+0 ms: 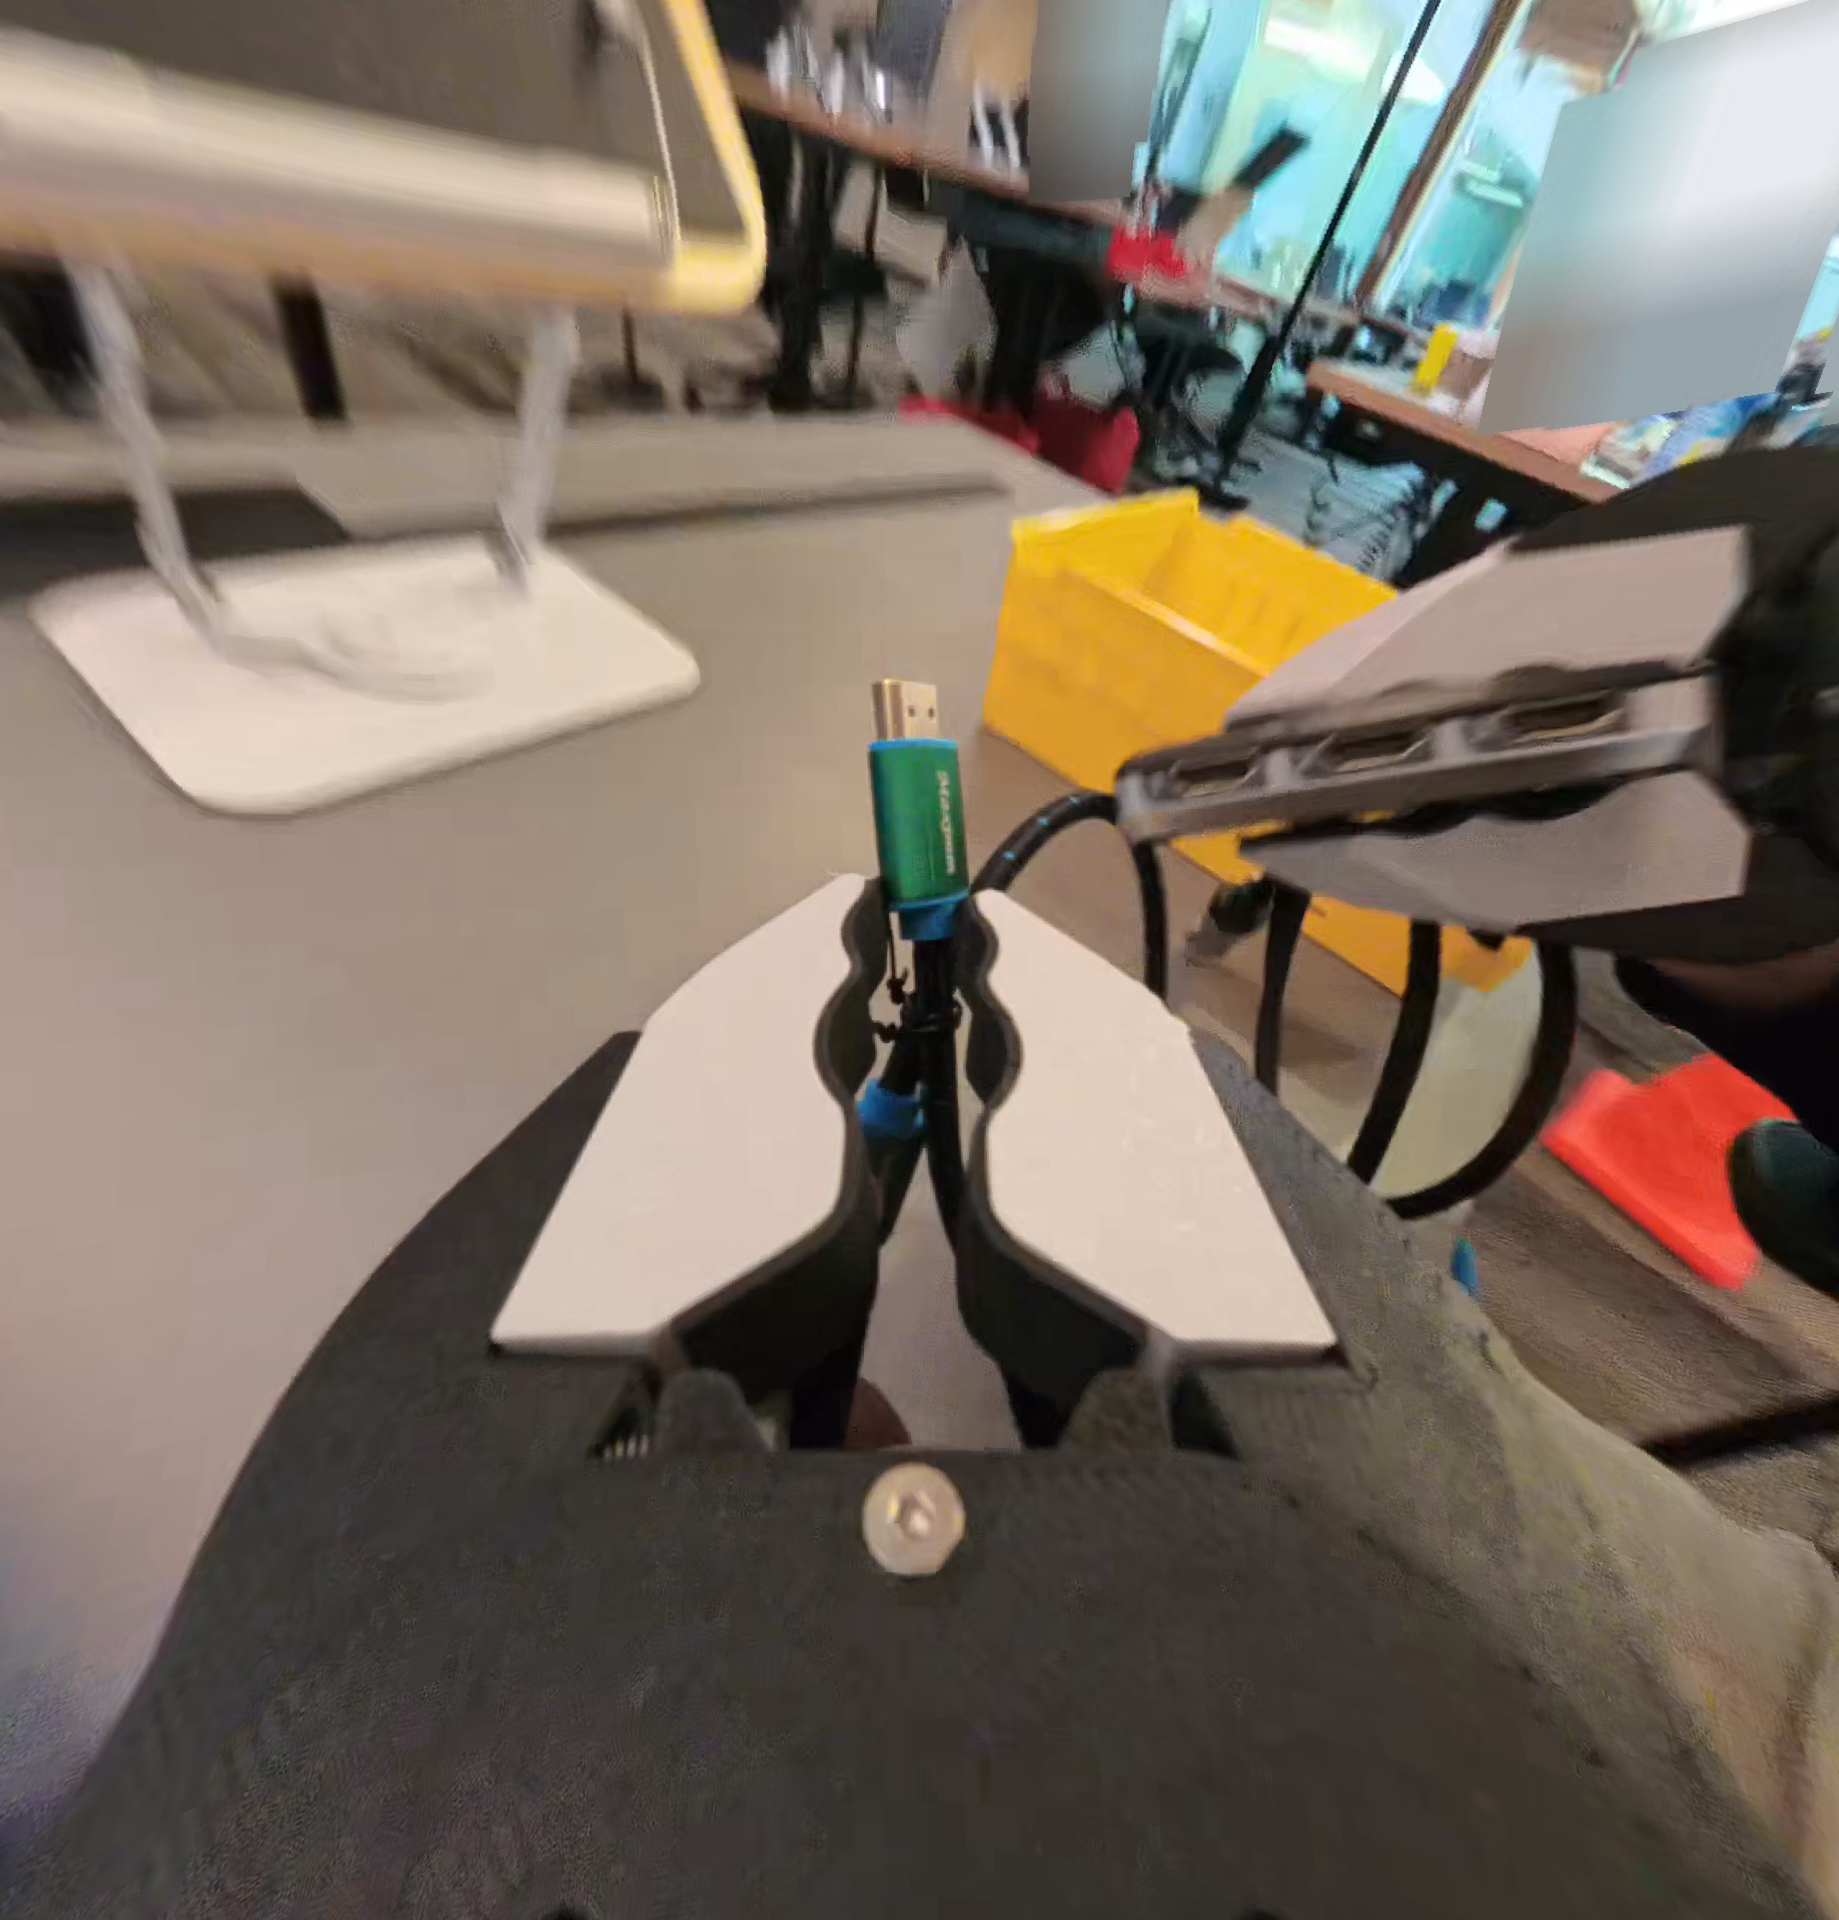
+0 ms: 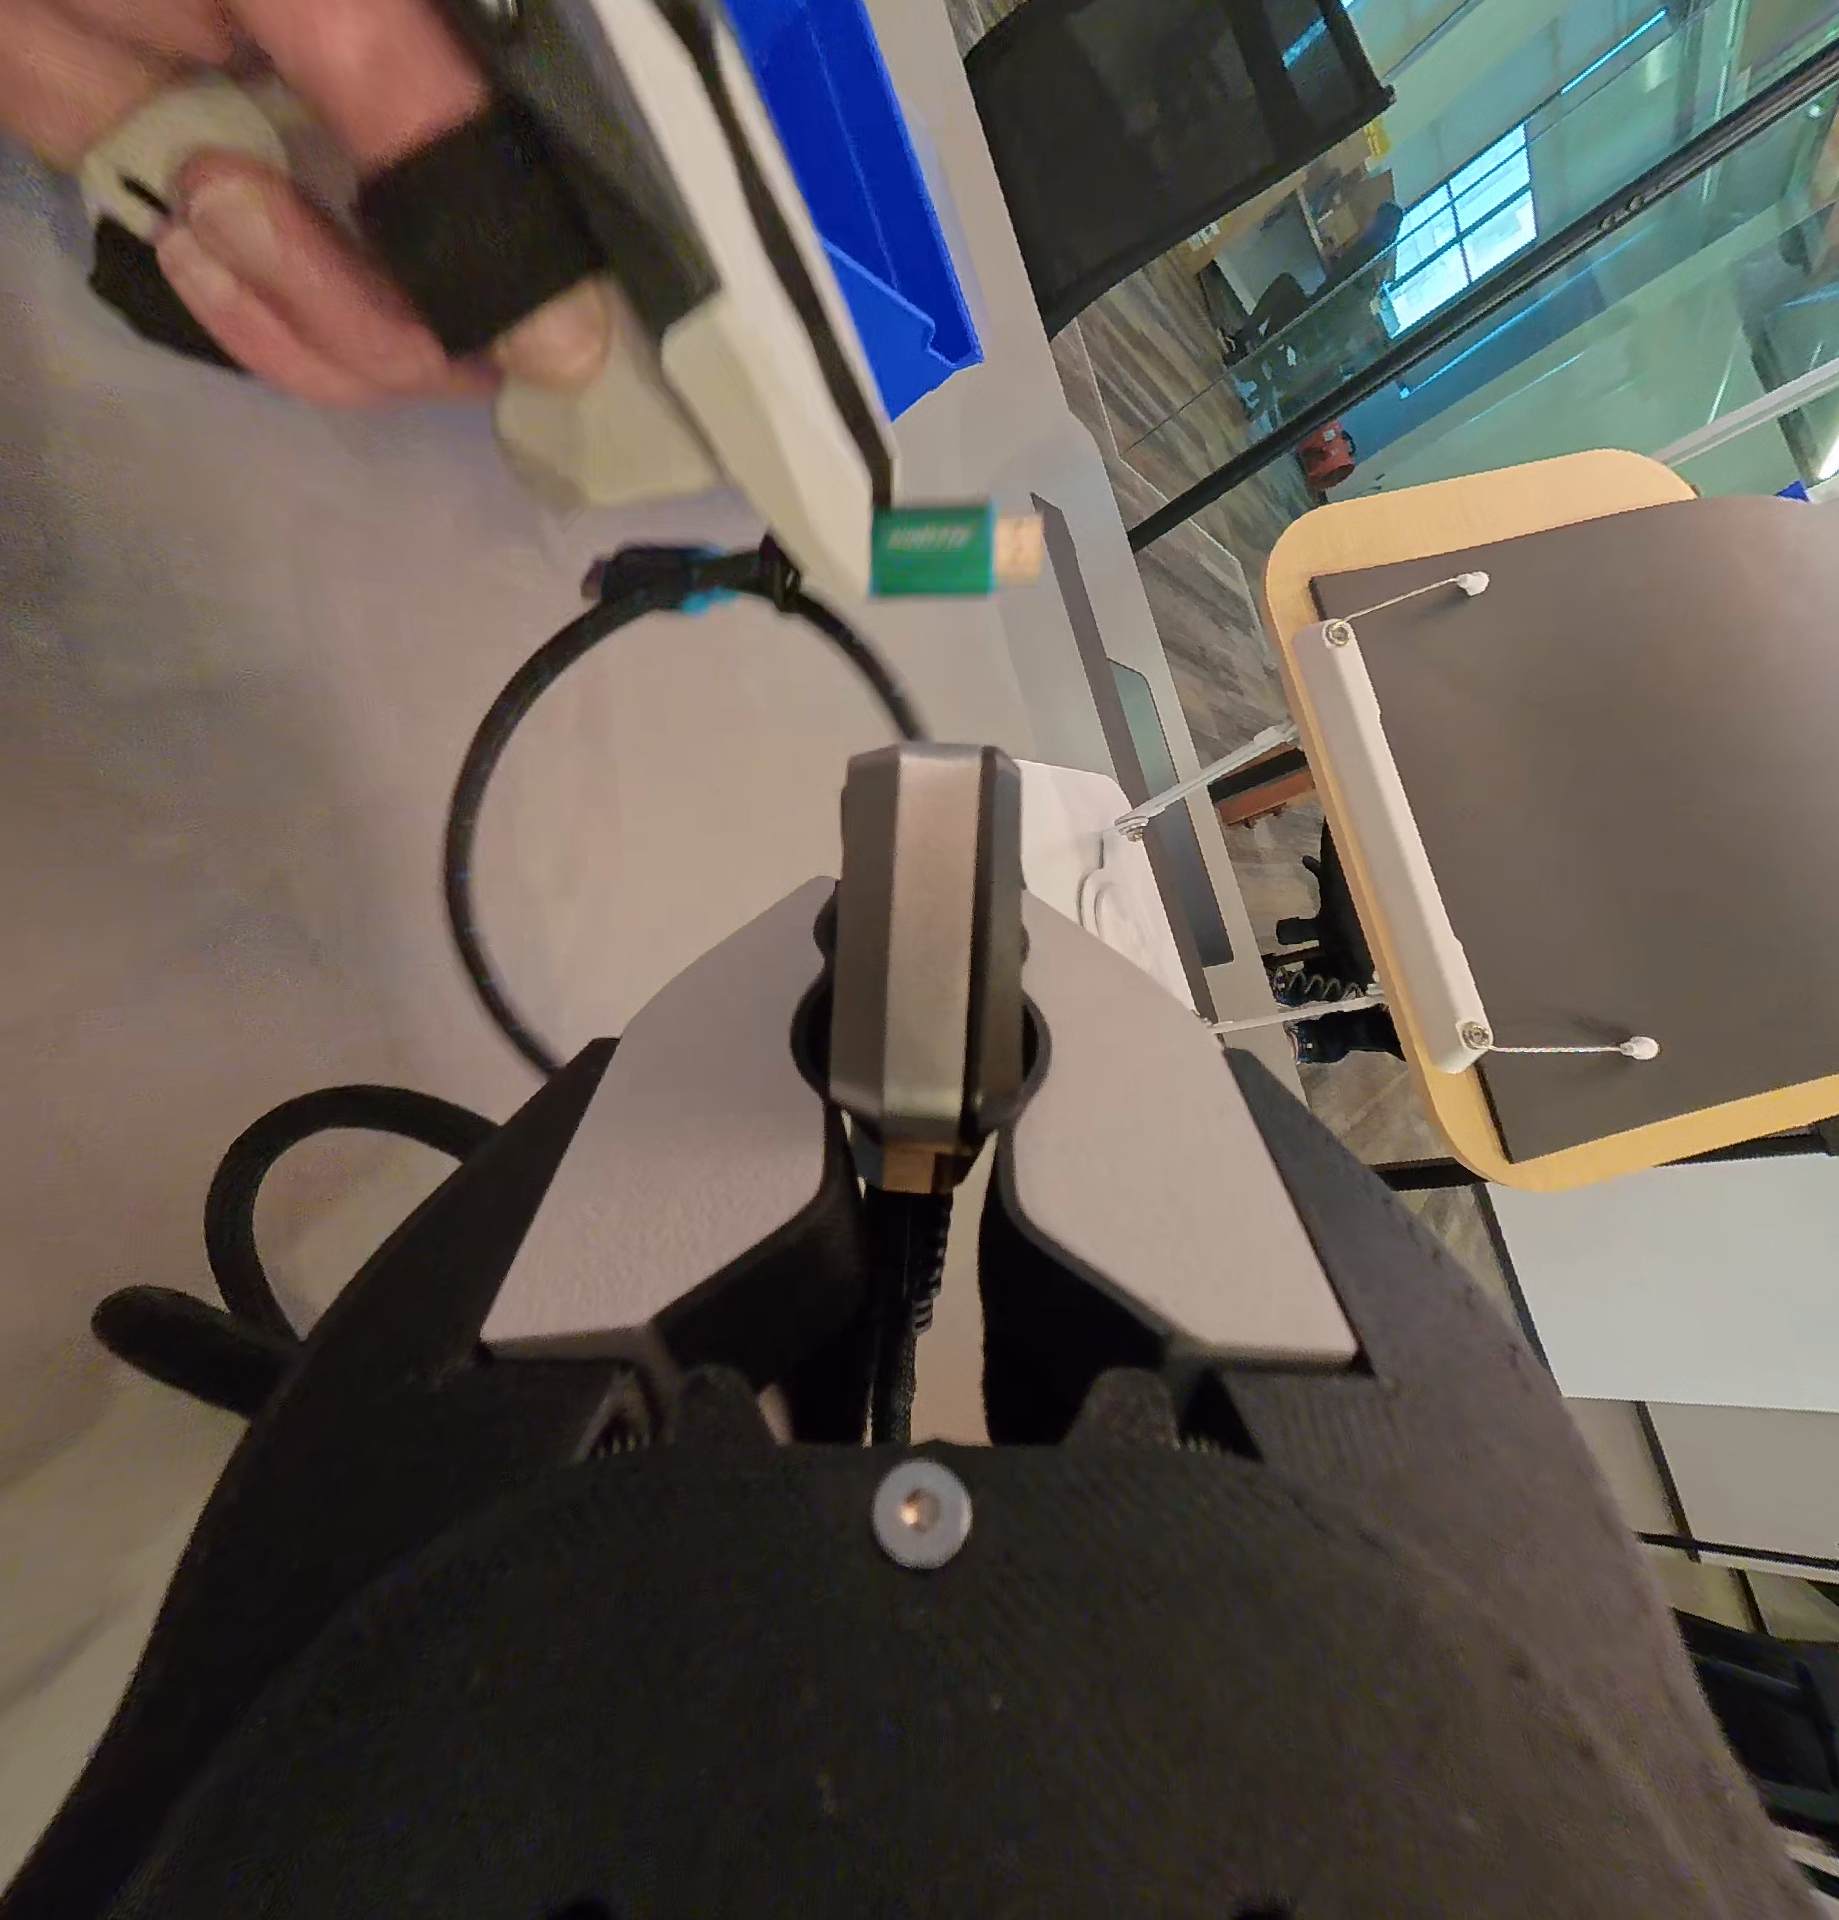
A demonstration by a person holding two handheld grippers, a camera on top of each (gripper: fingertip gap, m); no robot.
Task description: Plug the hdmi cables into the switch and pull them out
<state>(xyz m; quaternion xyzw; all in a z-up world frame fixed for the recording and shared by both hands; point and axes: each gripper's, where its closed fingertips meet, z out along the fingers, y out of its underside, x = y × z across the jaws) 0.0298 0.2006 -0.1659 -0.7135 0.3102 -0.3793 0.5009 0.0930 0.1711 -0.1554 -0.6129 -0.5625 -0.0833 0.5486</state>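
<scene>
My left gripper (image 1: 917, 904) is shut on the black cable just behind a green HDMI plug (image 1: 915, 816), which points up and away with its metal tip bare. The right gripper (image 1: 1497, 764) comes in from the right, holding the grey HDMI switch (image 1: 1414, 743) with its row of empty ports facing the plug, a short gap apart. In the right wrist view my right gripper (image 2: 920, 914) is shut on the switch (image 2: 925, 935); a cable hangs from its rear. The green plug (image 2: 936, 551) and the left gripper (image 2: 790, 416) show above it.
A yellow bin (image 1: 1154, 623) stands behind the plug, a red flat piece (image 1: 1663, 1153) at the right. A white stand base (image 1: 375, 675) holds a tilted board (image 1: 375, 156) at the left. A blue bin (image 2: 853, 187) lies beyond the left gripper. Black cable loops (image 2: 499, 831) hang over the grey table (image 1: 271, 1039). There is about 8 cm between the tips of the two grippers.
</scene>
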